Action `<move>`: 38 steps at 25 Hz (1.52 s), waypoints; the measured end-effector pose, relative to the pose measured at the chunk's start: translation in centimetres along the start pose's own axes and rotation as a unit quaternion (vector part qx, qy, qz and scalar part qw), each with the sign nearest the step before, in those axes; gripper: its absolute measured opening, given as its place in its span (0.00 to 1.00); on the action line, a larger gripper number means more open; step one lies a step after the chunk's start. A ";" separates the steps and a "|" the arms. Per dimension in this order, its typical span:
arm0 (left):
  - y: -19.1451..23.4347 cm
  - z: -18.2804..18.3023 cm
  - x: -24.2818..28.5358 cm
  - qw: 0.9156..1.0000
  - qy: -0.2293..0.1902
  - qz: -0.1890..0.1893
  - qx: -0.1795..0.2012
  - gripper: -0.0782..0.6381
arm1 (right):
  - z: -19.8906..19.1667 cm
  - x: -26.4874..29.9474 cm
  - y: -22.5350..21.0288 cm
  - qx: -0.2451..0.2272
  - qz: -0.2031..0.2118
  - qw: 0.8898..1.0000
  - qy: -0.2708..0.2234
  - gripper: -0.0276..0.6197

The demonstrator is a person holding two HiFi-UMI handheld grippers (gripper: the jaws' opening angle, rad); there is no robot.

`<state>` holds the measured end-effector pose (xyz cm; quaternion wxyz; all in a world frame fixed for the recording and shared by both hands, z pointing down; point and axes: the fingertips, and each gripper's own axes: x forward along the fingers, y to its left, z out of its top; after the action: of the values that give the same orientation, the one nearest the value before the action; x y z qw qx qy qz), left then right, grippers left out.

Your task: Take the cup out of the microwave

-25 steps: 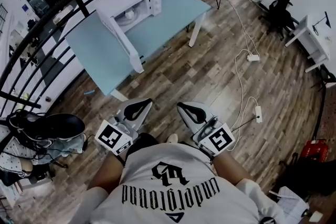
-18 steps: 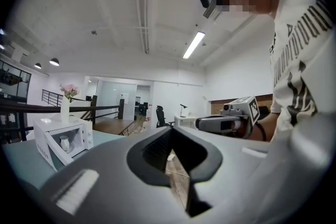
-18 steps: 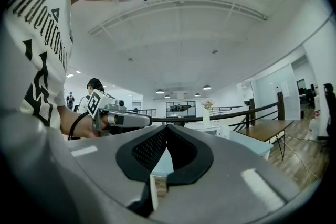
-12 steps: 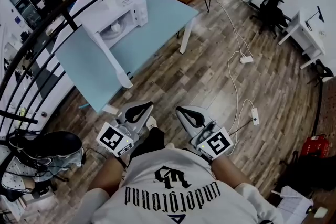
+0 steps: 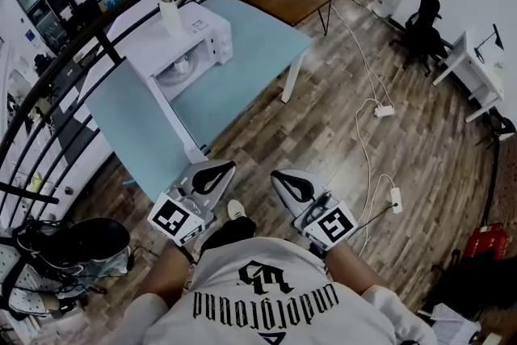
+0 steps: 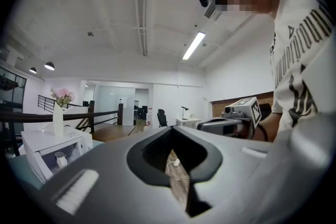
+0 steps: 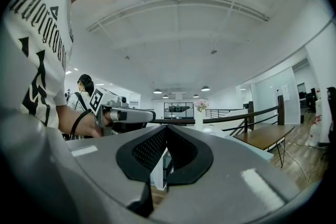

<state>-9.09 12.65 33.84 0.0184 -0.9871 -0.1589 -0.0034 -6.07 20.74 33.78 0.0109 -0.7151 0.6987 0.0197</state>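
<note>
While L claw [image 5: 229, 166], R claw [image 5: 275, 174] shut, cup [image 6: 61, 159] sits far ahead.

Head view: from your head, steeply down; your white printed shirt [image 5: 266, 295] fills the bottom edge, and the pale blue table [image 5: 242, 52] lies well ahead.
Left gripper view: rides on your left gripper [image 5: 216, 170], faces level along the jaws, very near them; the white microwave oven [image 6: 52, 152] shows at lower left.
Right gripper view: rides on your right gripper [image 5: 284, 178], level too; the same table shows beyond the jaws.
Shared: all three show the white vase with pink flowers [image 5: 170, 8]; each gripper view catches the other gripper.
</note>
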 end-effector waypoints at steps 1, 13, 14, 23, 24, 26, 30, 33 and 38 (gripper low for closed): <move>1.3 -0.1 0.1 1.000 -0.001 0.004 -0.001 0.18 | -0.1 1.2 -0.6 -0.001 0.003 1.000 0.000 0.05; 15.8 0.0 -0.5 0.999 -0.005 0.040 -0.007 0.18 | 0.7 16.8 -5.6 -0.007 0.035 0.999 -0.002 0.05; 16.8 0.1 -0.6 0.999 -0.006 0.044 -0.007 0.18 | 0.5 17.8 -5.6 -0.005 0.040 0.999 0.001 0.05; 21.9 -0.1 -1.4 0.996 -0.008 0.084 -0.013 0.18 | -1.1 24.1 -6.6 0.006 0.075 0.997 0.016 0.05; 22.2 -0.1 -1.4 0.996 -0.008 0.091 -0.013 0.18 | -1.3 24.6 -6.7 0.007 0.081 0.997 0.018 0.05; 23.0 -0.2 -1.5 0.994 -0.008 0.106 -0.014 0.18 | -1.6 25.7 -7.1 0.007 0.096 0.995 0.020 0.05; 24.9 -0.5 -1.4 0.990 -0.006 0.141 -0.018 0.18 | -2.1 28.2 -8.4 0.010 0.129 0.991 0.023 0.05; 26.4 -1.0 -0.9 0.985 -0.004 0.168 -0.021 0.18 | -2.4 29.9 -9.8 0.010 0.154 0.988 0.022 0.05; 28.9 -1.4 1.0 0.975 -0.001 0.218 -0.028 0.18 | -2.7 31.9 -13.1 0.018 0.197 0.980 0.028 0.05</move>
<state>0.93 -14.53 34.22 -0.0090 -0.9981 0.0605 -0.0033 7.75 -10.91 34.90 -0.0002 -0.5638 0.8258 -0.0112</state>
